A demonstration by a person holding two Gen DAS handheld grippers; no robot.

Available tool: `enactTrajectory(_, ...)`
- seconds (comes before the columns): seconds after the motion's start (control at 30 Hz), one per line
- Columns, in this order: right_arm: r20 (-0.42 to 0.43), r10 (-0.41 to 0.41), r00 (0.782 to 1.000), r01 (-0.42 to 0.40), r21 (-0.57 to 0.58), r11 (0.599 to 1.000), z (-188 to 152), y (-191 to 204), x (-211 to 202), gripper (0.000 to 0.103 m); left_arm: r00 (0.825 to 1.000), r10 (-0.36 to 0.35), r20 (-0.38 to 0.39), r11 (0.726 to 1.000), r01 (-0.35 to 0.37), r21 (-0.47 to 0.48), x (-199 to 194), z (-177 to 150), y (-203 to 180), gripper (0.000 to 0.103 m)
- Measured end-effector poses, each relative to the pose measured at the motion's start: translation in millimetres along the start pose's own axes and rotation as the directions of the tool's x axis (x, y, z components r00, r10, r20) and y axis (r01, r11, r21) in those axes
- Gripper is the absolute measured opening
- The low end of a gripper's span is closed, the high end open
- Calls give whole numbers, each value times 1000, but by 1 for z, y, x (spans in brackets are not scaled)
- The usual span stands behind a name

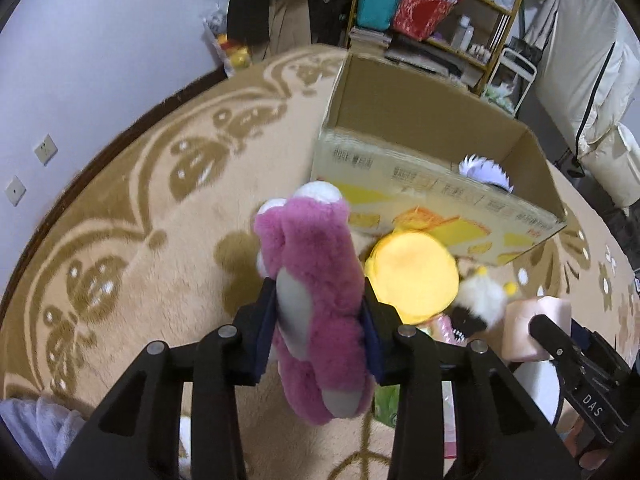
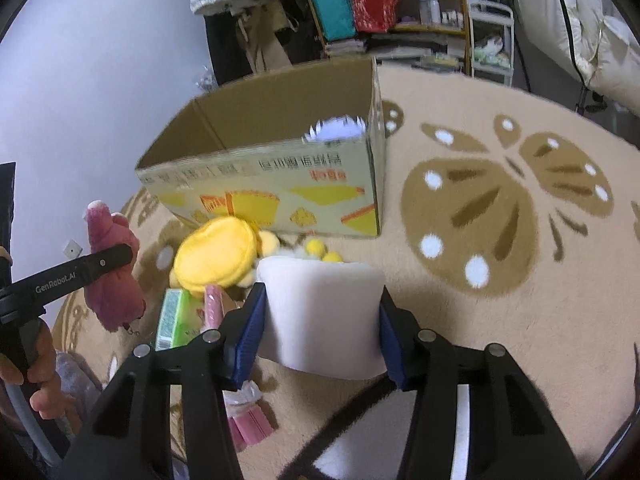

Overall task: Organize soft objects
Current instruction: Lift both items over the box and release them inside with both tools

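Observation:
My left gripper (image 1: 318,300) is shut on a pink plush bear (image 1: 316,288) and holds it above the rug; the bear also shows in the right wrist view (image 2: 112,272). My right gripper (image 2: 320,312) is shut on a white foam block (image 2: 324,312), seen pinkish in the left wrist view (image 1: 528,328). An open cardboard box (image 1: 424,184) stands ahead of both, with a white-lilac soft thing (image 2: 336,130) inside. A yellow plush (image 2: 218,258) and a small white-and-yellow fluffy toy (image 1: 482,300) lie in front of the box.
A beige rug (image 2: 500,220) with brown butterfly pattern covers the floor. A green packet (image 2: 172,316) and pink items (image 2: 212,304) lie near the yellow plush. Shelves with bags (image 2: 372,4) stand behind the box. A wall (image 1: 100,40) is at left.

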State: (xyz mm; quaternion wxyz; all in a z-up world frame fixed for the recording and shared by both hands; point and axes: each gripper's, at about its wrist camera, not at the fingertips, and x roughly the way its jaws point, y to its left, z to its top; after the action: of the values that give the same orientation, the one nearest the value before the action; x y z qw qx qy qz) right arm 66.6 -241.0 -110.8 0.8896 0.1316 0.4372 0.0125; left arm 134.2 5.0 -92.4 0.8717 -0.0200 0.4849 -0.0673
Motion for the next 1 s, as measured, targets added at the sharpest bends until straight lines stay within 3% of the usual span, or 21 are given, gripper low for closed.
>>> enactTrajectory(0.23, 94, -9, 996, 10, -9, 1000, 14, 5, -22, 55, 994, 8, 106, 999, -12, 42, -21, 17, -10, 36)
enactTrajectory(0.53, 193, 20, 981, -10, -54, 998, 38, 7, -33, 55, 972, 35, 231, 990, -66, 128, -43, 48, -29, 36)
enactTrajectory(1.0, 250, 24, 968, 7, -125, 992, 83, 14, -26, 55, 939, 35, 342, 981, -99, 169, -52, 111, -48, 37)
